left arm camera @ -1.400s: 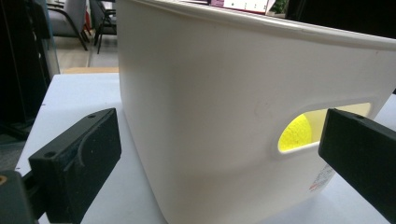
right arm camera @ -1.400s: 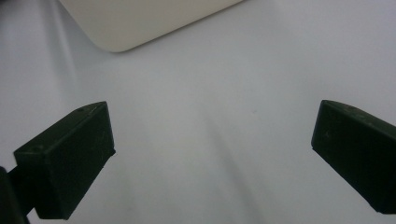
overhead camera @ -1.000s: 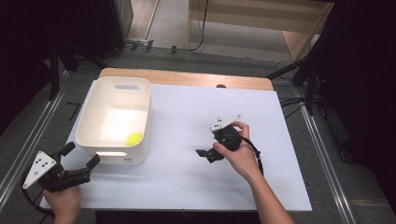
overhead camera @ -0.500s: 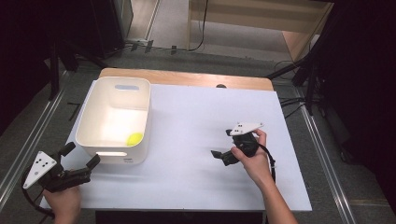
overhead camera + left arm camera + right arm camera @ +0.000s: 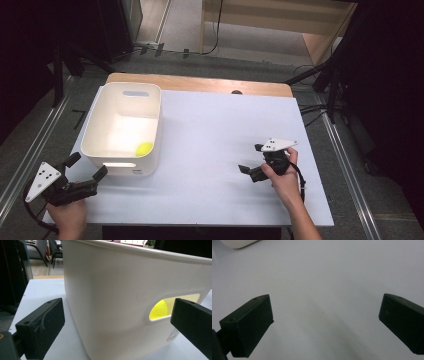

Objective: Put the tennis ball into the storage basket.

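High view, left to right: the left gripper (image 5: 85,176) sits at the near left corner of the table (image 5: 225,200), jaws spread wide and holding nothing, aimed at the near wall of the white bin (image 5: 100,150). The bin stands along the left edge of the table, upright. A yellow ball (image 5: 144,148) lies inside it, in the near right corner of its floor.

Left gripper view confirms this: the left gripper (image 5: 117,322) faces the bin (image 5: 120,290) close up, just beside it but not touching, and the yellow ball (image 5: 158,310) shows through the handle slot in the near wall.

Further right, the middle of the table is bare. The right gripper (image 5: 253,159) is held near the right edge, toward the near side, well apart from the bin. Its jaws are wide and hold nothing. Right gripper view shows the right gripper (image 5: 324,320) over plain white tabletop, with a corner of the bin (image 5: 238,243) at the top left.

Judgement: with the ball in the bin and both tools empty, the placing step appears complete. If the bin is to be handled next, the left gripper is best placed; it would need to advance to the near wall and close on the rim or the handle slot. The right gripper would have to cross most of the table to assist.
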Demonstrator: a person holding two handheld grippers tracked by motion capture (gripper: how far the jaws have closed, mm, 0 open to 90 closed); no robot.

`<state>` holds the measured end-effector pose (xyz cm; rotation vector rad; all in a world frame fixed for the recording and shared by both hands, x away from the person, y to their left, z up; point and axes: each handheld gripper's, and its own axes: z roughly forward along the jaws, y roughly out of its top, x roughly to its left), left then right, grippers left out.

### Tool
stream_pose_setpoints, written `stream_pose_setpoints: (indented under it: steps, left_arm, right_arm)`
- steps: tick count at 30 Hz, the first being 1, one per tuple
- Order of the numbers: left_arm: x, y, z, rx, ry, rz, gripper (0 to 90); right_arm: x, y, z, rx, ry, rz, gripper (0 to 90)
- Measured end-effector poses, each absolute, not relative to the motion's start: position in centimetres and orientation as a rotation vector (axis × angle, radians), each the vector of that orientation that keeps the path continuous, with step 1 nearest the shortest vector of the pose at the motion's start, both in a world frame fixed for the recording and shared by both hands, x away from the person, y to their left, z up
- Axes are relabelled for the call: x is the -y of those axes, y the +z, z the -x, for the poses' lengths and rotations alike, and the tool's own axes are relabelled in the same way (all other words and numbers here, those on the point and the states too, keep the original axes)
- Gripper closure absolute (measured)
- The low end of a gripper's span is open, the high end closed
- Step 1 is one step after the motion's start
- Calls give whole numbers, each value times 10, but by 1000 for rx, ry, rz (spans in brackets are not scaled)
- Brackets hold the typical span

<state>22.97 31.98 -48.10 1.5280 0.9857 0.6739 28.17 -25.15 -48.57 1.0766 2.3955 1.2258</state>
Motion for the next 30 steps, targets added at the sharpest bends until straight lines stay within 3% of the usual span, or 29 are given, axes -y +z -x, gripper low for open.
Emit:
stream_pose_setpoints:
  steps: [30]
  left_arm:
    - [-320,-480,-230,-985,675,-1531,0]
  right_arm:
    - [298,-502,-260,-2253,1316,-1176,0]
